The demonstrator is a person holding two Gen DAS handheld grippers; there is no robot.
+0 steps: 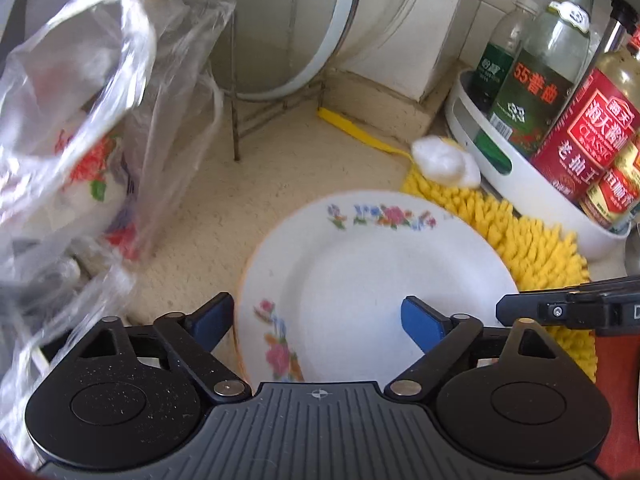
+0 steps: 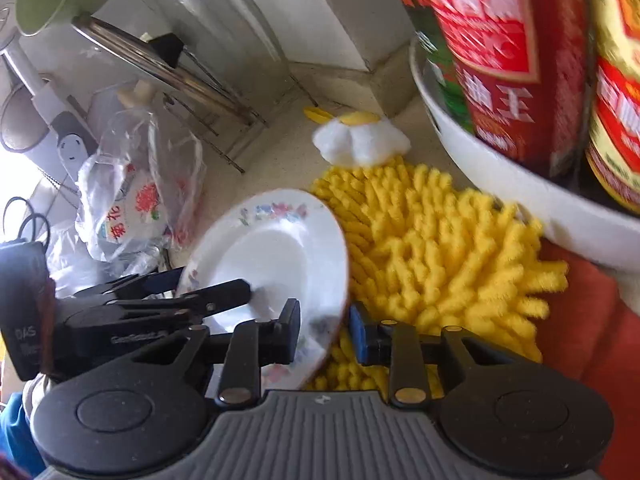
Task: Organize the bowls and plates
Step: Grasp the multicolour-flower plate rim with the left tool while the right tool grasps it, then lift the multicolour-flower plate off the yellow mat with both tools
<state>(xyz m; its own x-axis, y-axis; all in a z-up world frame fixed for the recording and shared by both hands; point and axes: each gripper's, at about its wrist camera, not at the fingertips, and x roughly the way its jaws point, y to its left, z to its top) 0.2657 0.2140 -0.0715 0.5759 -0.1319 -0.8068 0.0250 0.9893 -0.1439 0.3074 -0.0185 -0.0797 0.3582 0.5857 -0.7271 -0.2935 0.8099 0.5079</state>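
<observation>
- Plate (image 1: 372, 280): glazed ceramic, I judge it stiff, slippery and breakable; the rim is the place to grip.
- Left gripper (image 1: 320, 320): fingers spread wide, holding nothing; the plate lies between and ahead of them.
- Right gripper (image 2: 326, 330): fingers narrowly apart, straddling the tilted plate's (image 2: 280, 260) near rim; whether they pinch it I cannot tell.
</observation>
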